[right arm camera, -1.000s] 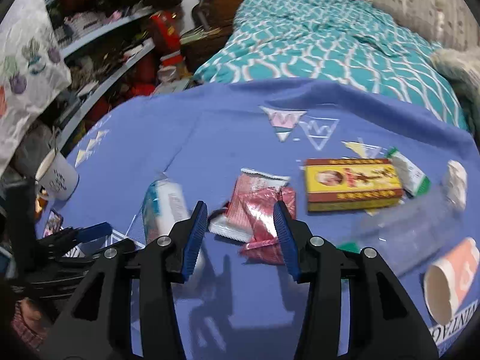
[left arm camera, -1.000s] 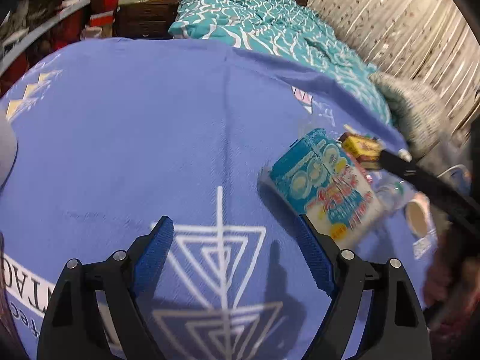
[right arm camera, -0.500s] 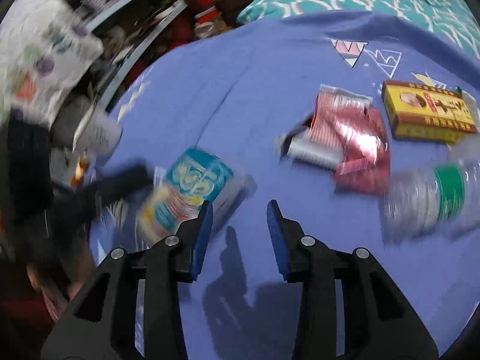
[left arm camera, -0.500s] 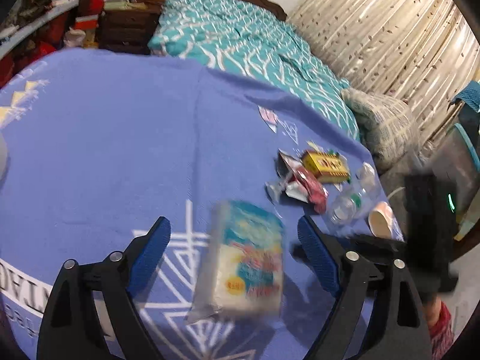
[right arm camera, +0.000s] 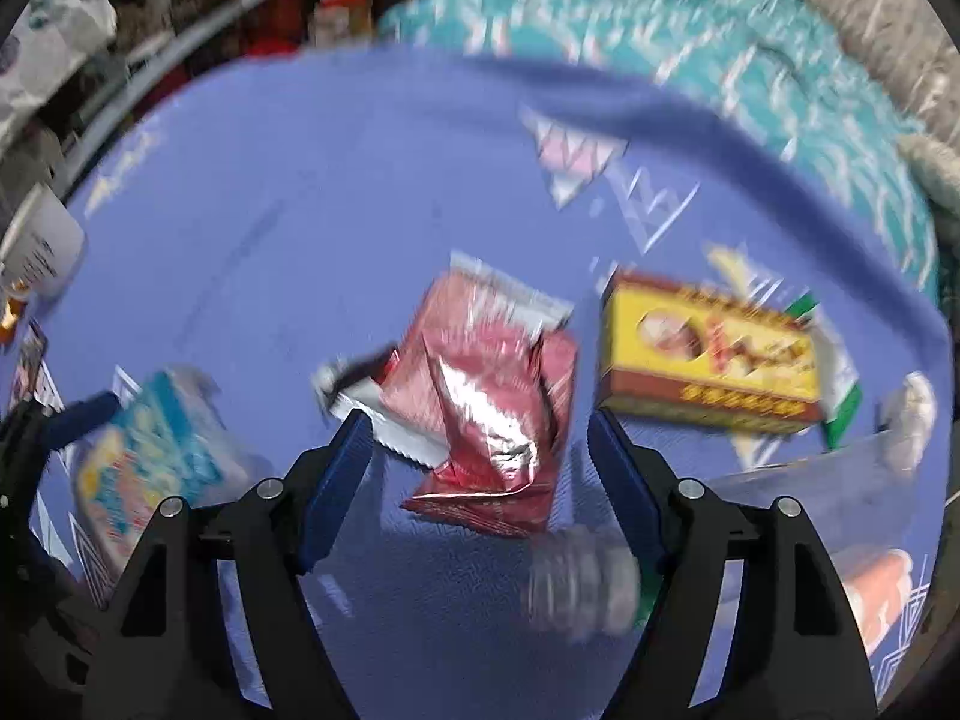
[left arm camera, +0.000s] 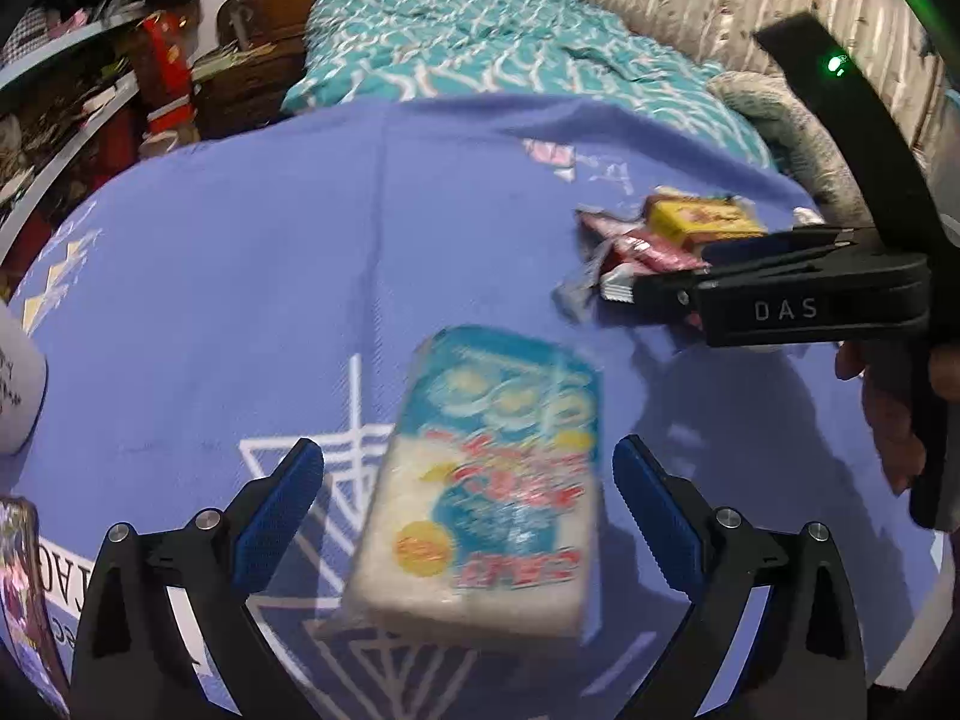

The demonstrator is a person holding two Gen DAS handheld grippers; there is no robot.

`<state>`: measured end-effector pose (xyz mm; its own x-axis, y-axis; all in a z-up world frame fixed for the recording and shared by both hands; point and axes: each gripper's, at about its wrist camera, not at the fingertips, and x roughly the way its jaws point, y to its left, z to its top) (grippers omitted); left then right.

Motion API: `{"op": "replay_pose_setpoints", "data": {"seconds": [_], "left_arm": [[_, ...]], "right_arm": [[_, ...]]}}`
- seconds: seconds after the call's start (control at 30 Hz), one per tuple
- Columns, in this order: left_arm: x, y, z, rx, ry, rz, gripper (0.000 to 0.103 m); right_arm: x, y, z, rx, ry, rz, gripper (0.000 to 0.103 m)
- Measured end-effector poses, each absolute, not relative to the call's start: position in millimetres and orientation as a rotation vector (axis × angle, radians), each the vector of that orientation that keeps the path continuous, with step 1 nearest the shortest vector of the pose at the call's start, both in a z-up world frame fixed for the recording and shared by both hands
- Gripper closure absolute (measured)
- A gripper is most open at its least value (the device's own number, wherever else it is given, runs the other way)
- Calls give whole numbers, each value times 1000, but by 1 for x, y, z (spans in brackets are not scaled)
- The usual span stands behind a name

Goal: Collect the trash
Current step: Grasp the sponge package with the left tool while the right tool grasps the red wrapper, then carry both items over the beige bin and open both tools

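Two sets of tongs work a trash-strewn bench covered w/ a purple cloth [left arm camera: 252, 252]. Left tongs [left arm camera: 468, 516] stand wide apart, having just been opening, w/ a blue-and-white packet [left arm camera: 486, 480] lying between the blue pads but clear of both; nothing gripped. Right tongs [right arm camera: 477, 480] are also apart, just opened further, straddling a crumpled red foil wrapper [right arm camera: 486, 390] w/o pressing on it. Just right of the wrapper sits a yellow box [right arm camera: 708, 354], a green-edged sachet [right arm camera: 843, 402] tucked at its right end. A clear plastic bottle [right arm camera: 582, 588] lies near the right pad, blurred, and an orange paper cup [right arm camera: 882, 594] shows at the near-right edge. A white mug [right arm camera: 42, 252] stands at the far-left edge of the bench. In the left wrist view the right tongs reach in from the right, held by a hand [left arm camera: 888, 414], over the wrapper and box. Beyond the bench: a bed w/ teal quilt [left arm camera: 480, 54], shelves at left, curtains at right.
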<state>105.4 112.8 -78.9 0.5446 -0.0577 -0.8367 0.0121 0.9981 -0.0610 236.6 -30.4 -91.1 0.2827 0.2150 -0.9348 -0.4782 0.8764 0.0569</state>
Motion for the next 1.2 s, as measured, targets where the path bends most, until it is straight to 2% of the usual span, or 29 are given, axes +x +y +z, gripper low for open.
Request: {"op": "replay_pose_setpoints", "data": {"seconds": [0.03,0.07,0.1,0.13,0.33,0.47,0.6,0.77,0.97,1.2], "left_arm": [[105,116,-81,-53,998,-36,21],[104,118,-82,-58,998,-47,29],[101,120,-81,-58,985,-61,46],[100,122,-79,-58,980,-75,45],[78,130,-51,-136,898,-157,46],[62,109,-29,-130,845,-275,45],[55,63,-26,-86,865,-440,45],[56,-23,-39,35,943,-613,45],[71,-160,-33,185,957,-834,45],[104,-378,-21,323,922,-1066,44]], "right_arm": [[236,-33,-93,-237,1216,480,54],[233,-39,-91,-204,1218,497,66],[227,-47,-84,-137,1195,528,68],[219,-54,-75,-90,1156,551,74],[124,-112,-11,93,852,633,75],[67,-160,-20,118,802,491,75],[37,-212,-56,239,867,350,75],[6,-278,-84,349,895,191,75],[-33,-403,-70,486,698,-43,75],[-47,-549,-70,555,626,-264,75]]}}
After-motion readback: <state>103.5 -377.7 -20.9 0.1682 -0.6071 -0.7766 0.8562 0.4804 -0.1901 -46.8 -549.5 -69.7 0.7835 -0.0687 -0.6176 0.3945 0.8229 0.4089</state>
